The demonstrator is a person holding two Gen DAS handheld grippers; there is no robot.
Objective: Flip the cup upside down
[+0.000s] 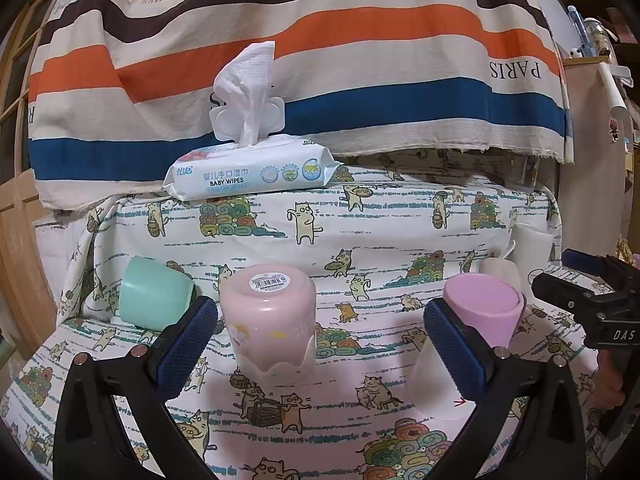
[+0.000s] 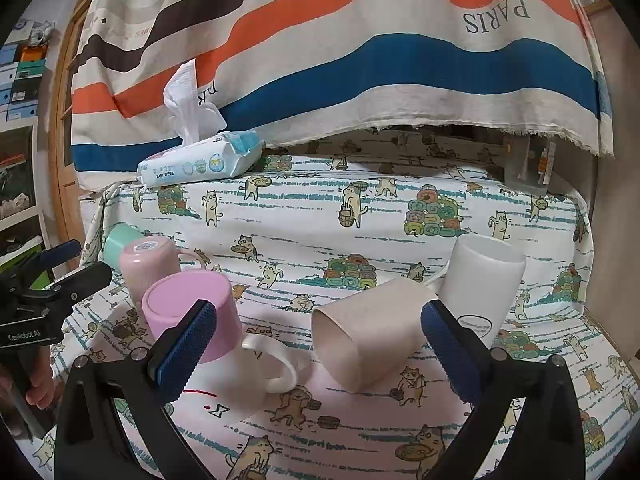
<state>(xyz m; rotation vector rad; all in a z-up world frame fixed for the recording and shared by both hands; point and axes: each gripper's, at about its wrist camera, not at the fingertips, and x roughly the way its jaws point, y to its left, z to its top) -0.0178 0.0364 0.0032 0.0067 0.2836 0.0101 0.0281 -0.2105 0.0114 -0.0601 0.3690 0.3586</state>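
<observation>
Several cups stand on a cat-print cloth. A pale pink cup (image 1: 269, 322) stands upside down, barcode label on its base, between my left gripper's (image 1: 320, 344) open fingers, which do not touch it. A mint cup (image 1: 154, 298) lies tilted at the left. A pink-based white mug (image 1: 480, 304) stands upside down at the right; it also shows in the right wrist view (image 2: 192, 312). A beige cup (image 2: 368, 336) lies on its side between my right gripper's (image 2: 320, 344) open fingers, mouth toward the camera. A white cup (image 2: 482, 280) stands upright behind the right finger.
A baby wipes pack (image 1: 248, 172) with a wipe sticking up sits on the raised ledge at the back. A striped cloth (image 1: 320, 60) hangs behind. The other gripper (image 1: 592, 300) shows at the right edge. Shelves (image 2: 20, 80) stand at far left.
</observation>
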